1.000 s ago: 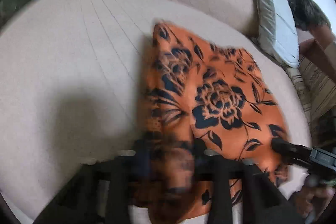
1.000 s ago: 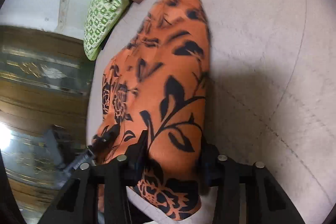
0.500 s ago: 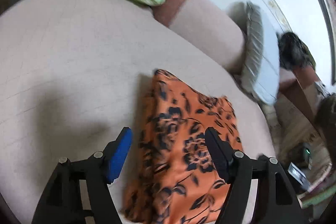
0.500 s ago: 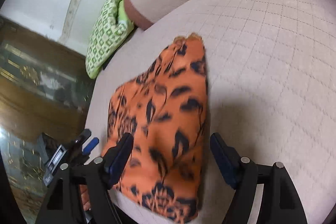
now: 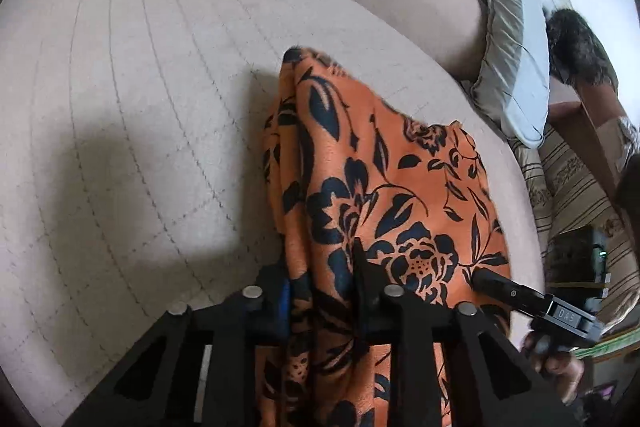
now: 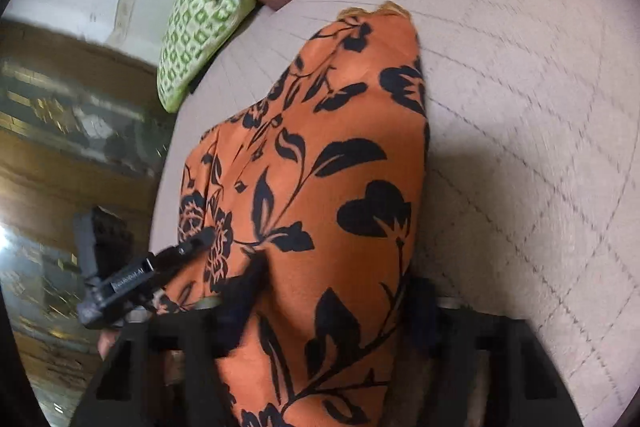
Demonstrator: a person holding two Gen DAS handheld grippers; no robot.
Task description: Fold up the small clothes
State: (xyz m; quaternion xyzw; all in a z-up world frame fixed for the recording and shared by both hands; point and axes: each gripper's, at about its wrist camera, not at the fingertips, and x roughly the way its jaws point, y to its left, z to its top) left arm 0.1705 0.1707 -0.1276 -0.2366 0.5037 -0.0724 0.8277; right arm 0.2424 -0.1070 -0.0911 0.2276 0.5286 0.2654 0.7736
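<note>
A quilted beige bed fills both views. The orange flowered cloth lies mid-frame, running to the bottom edge. The left gripper and right gripper are both closing, clenched on its near end.

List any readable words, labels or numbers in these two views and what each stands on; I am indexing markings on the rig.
"DAS": my best reading of the pale letters on the body of the right gripper, seen in the left wrist view; blurred, so uncertain.
Pale lettering on the body of the left gripper, seen in the right wrist view: too blurred to read.
The orange floral garment, the green patterned cushion and the sofa seat: no text.
</note>
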